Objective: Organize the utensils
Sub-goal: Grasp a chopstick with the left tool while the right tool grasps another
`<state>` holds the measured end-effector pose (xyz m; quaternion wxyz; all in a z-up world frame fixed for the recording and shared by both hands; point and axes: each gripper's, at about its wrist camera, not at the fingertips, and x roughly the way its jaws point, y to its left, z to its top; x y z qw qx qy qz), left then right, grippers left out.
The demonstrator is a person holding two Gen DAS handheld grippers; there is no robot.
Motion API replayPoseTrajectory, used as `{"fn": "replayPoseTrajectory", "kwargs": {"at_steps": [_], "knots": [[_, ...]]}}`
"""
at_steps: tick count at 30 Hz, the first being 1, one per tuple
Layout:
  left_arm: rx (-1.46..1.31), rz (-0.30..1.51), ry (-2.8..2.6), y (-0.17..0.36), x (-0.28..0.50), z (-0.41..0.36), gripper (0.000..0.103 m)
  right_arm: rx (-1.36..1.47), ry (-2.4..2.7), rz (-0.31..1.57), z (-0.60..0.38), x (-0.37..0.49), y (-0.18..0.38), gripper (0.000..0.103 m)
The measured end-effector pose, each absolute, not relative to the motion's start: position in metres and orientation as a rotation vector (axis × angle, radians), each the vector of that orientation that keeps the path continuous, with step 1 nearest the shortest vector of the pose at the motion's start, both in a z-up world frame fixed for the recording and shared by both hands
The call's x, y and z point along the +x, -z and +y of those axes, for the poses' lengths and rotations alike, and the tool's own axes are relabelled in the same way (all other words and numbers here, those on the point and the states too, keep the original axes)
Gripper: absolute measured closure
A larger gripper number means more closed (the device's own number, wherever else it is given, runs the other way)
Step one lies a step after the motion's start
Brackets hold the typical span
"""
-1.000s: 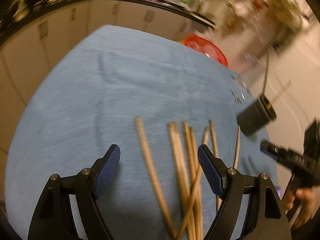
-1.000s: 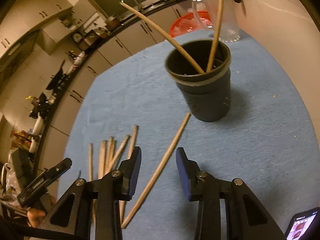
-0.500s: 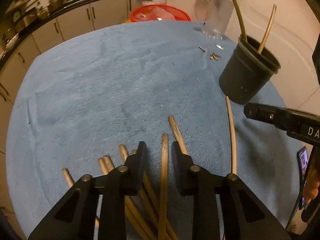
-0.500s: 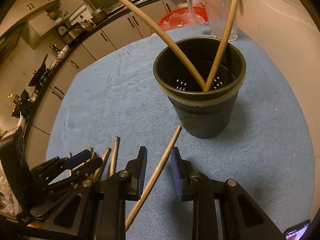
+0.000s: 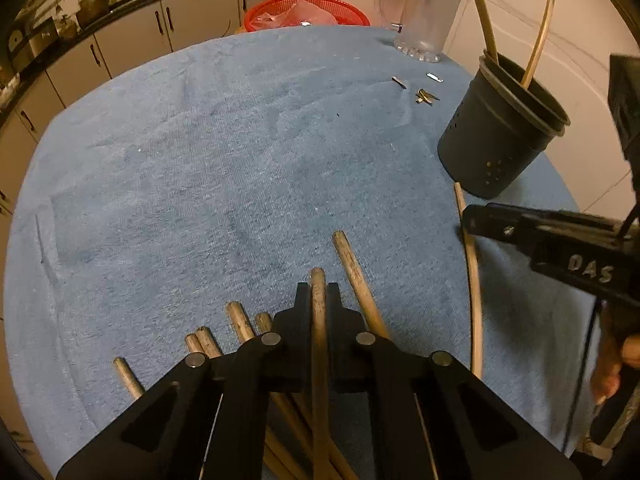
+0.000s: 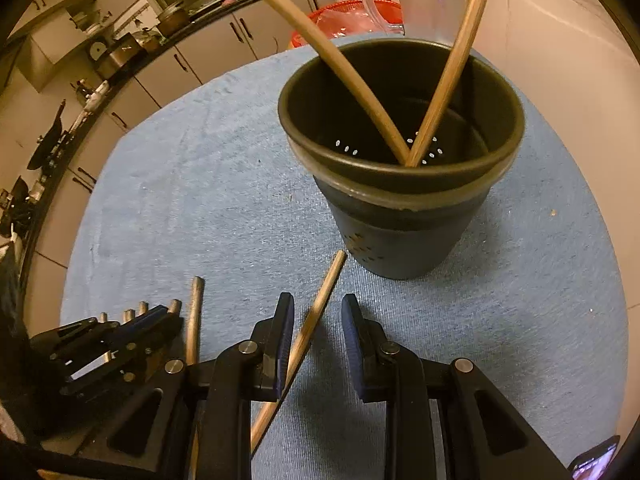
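Several wooden chopsticks (image 5: 240, 320) lie in a pile on the blue cloth (image 5: 240, 140). My left gripper (image 5: 318, 292) points down at the pile and is shut on one chopstick (image 5: 318, 280), which runs up between its fingers. A dark grey holder (image 6: 400, 236) stands upright with two chopsticks leaning inside. Just in front of it a lone chopstick (image 6: 320, 300) lies on the cloth between the blue pads of my right gripper (image 6: 318, 320). That gripper is open, and a gap shows on the right side. The holder (image 5: 496, 148) and the right gripper's finger (image 5: 492, 220) also appear in the left wrist view.
A glass mug (image 5: 420, 12) and a red basket (image 5: 308, 8) stand at the cloth's far edge. Small metal bits (image 5: 424, 96) lie near the holder. A phone (image 6: 592, 460) sits at the near right. Cabinets run along the back left.
My left gripper swung over the pile and closed from wide open onto one chopstick. My right gripper moved closer to the holder and narrowed around the lone chopstick.
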<state>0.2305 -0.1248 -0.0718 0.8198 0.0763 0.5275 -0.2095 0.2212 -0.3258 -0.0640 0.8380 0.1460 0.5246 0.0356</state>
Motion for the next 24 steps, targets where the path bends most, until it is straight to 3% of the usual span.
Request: {"fn": "replayPoseTrajectory", "kwargs": {"at_steps": [8,9,10,24], "knots": [[-0.047,1.095,0.5,0.056,0.23,-0.099,0.096,0.234,-0.01,1.114,-0.31,0.234,0.071,0.077],[-0.056,1.091,0.501,0.053,0.23,-0.097,0.096,0.213,-0.016,1.111,-0.306,0.234,0.07,0.081],[-0.062,1.083,0.5,0.05,0.229,-0.094,0.096,0.192,-0.029,1.109,-0.302,0.235,0.07,0.094],[-0.132,0.917,0.463,-0.02,0.204,-0.061,0.096,0.26,-0.247,0.94,-0.308,0.197,0.003,0.097]]}}
